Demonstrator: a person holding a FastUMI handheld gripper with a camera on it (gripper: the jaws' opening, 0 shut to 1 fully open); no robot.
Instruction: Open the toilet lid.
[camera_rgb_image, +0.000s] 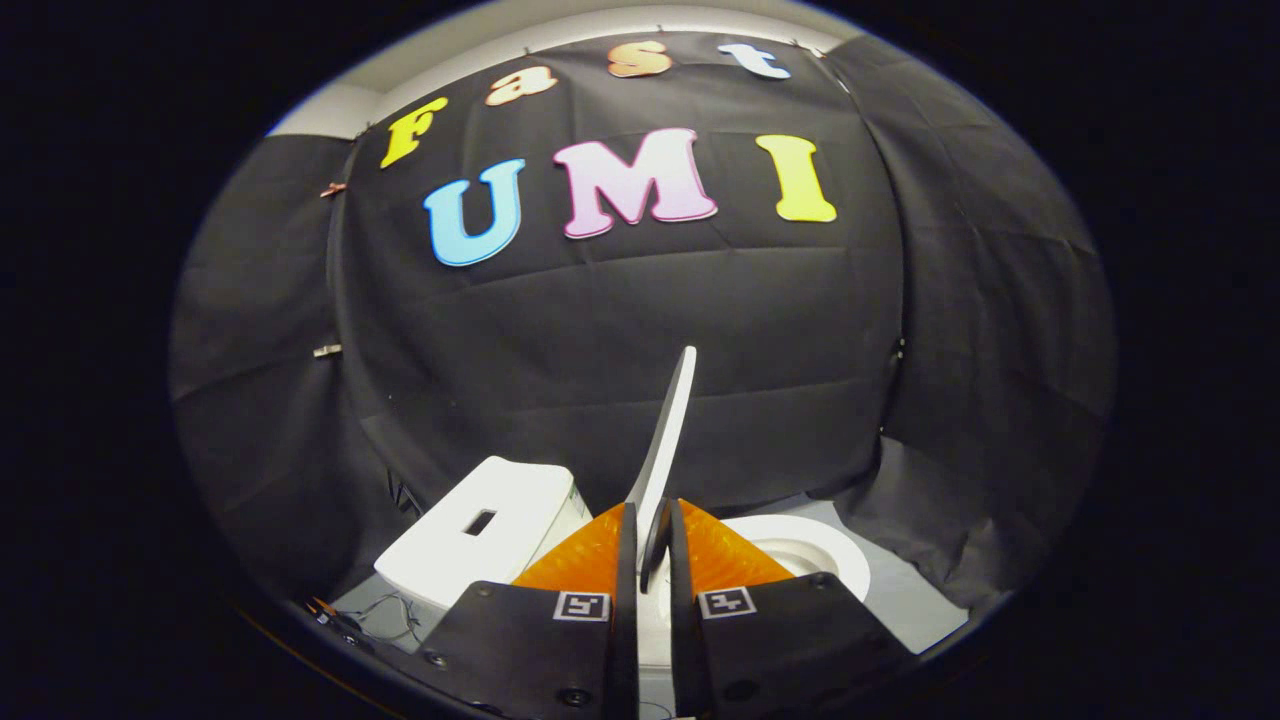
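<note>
While gripped: lid (668, 425) stands raised, edge-on, nearly upright above the bowl.
Gripper (652, 545): fingers closed almost together, both pressing the lid's lower edge between them.
Tank (480, 530): white, left of the lid.
Seat ring (815, 555): white, exposed, right of the fingers.

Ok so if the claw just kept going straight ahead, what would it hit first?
The toilet lid itself: the claw is shut on its edge, so the lid rises directly ahead. Beyond it, probably the black cloth wall.
</note>
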